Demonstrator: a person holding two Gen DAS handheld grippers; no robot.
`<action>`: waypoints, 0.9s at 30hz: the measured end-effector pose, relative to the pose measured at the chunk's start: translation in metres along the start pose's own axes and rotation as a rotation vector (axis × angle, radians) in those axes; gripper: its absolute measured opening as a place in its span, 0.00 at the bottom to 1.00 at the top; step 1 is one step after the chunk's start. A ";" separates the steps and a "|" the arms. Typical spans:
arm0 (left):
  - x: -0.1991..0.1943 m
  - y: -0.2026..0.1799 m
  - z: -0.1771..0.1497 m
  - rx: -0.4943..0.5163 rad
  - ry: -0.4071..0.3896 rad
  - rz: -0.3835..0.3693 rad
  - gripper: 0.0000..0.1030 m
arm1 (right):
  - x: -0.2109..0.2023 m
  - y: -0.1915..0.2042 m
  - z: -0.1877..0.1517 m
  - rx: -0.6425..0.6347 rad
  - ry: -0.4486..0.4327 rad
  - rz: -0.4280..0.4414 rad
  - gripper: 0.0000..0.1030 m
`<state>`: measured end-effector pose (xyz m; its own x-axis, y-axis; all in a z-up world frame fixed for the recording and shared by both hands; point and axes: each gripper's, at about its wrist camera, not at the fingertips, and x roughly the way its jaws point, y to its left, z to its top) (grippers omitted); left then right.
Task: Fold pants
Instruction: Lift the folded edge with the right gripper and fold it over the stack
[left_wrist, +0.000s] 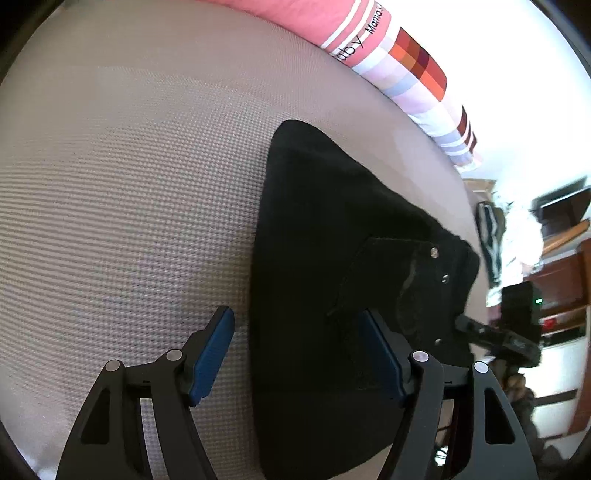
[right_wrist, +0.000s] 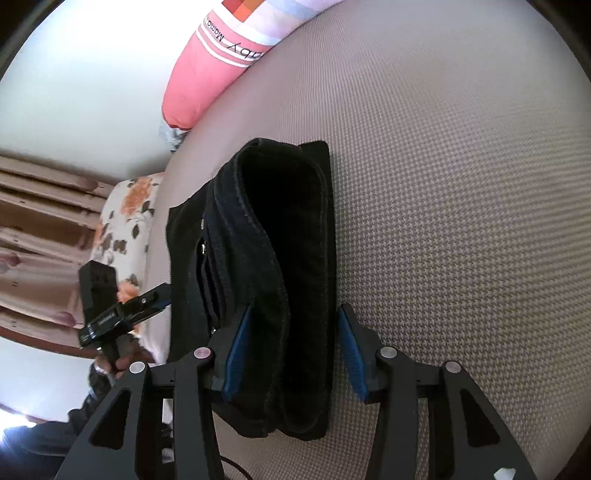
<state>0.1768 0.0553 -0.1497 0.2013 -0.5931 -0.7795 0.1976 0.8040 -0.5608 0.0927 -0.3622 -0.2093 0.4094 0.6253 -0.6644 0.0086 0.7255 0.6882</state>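
Black pants (left_wrist: 314, 258) lie folded into a compact stack on a grey textured bed cover (left_wrist: 129, 184). In the left wrist view my left gripper (left_wrist: 297, 328) is open, its jaws straddling the left edge of the stack; the left blue pad (left_wrist: 212, 354) is over the cover, the right pad (left_wrist: 380, 354) over the cloth. In the right wrist view the pants (right_wrist: 295, 258) show their waistband and folded layers. My right gripper (right_wrist: 295, 328) is open, its blue pads on either side of the folded edge. Each view shows the other gripper at the stack's far side (left_wrist: 498, 339) (right_wrist: 122, 314).
A pink and checked pillow (left_wrist: 369, 44) (right_wrist: 207, 74) lies along the bed's far edge. A floral cloth (right_wrist: 125, 229) and curtains (right_wrist: 40, 229) are beyond the bed's side. Shelves and furniture (left_wrist: 554, 258) stand at the right.
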 end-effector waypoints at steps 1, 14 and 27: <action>0.001 0.001 0.001 -0.007 0.008 -0.016 0.69 | 0.001 -0.003 0.000 0.008 0.005 0.020 0.43; 0.010 -0.001 0.009 -0.051 0.097 -0.180 0.68 | 0.029 0.002 0.022 -0.041 0.067 0.104 0.40; 0.016 -0.038 0.008 0.097 0.018 0.069 0.38 | 0.038 0.022 0.012 -0.063 -0.040 0.002 0.31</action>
<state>0.1798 0.0151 -0.1390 0.2003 -0.5346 -0.8210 0.2760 0.8348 -0.4763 0.1194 -0.3262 -0.2155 0.4451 0.6157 -0.6503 -0.0489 0.7418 0.6688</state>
